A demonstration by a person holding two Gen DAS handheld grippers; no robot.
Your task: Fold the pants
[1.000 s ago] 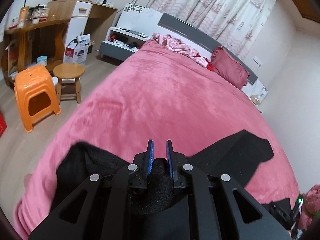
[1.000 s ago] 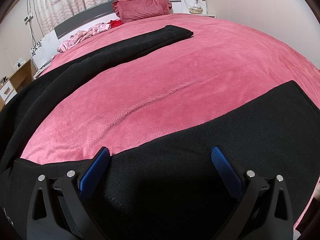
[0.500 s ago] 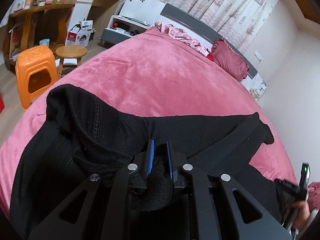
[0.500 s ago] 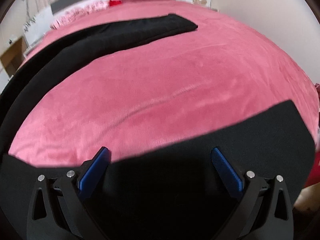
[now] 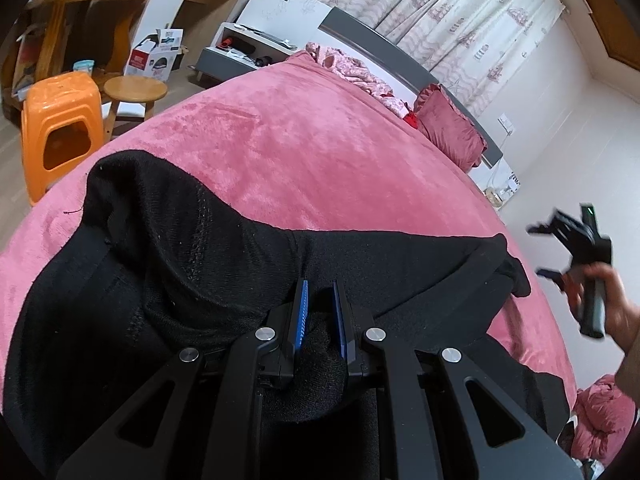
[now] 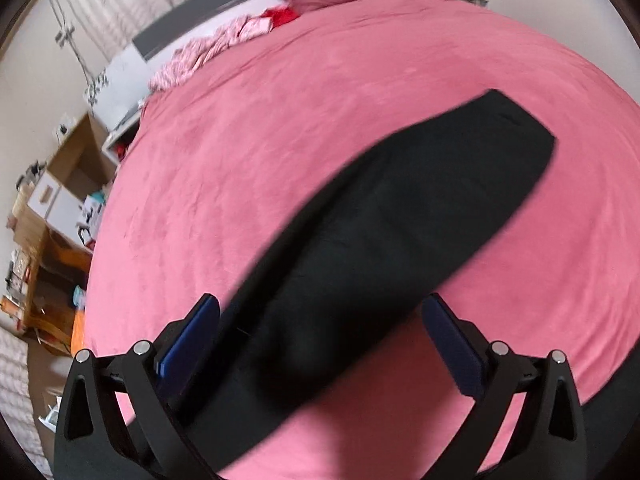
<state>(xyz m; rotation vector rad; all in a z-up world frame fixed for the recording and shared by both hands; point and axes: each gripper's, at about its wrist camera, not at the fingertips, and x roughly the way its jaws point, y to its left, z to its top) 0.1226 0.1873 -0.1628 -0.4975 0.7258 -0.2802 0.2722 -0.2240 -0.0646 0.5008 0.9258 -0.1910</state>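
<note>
The black pants lie on the pink bed. My left gripper is shut on a bunch of the pants' fabric near the waist, which is lifted and rumpled. One black leg stretches across the bed in the right wrist view. My right gripper is open and empty, raised above that leg. It also shows in the left wrist view, held in a hand off the bed's right side.
A dark red pillow and crumpled pink clothes lie at the headboard. An orange plastic stool, a round wooden stool and a wooden desk stand left of the bed.
My left gripper has pulled the waist fabric further onto the bed. My right gripper has lifted off the pant leg and swung away to the right, still open.
</note>
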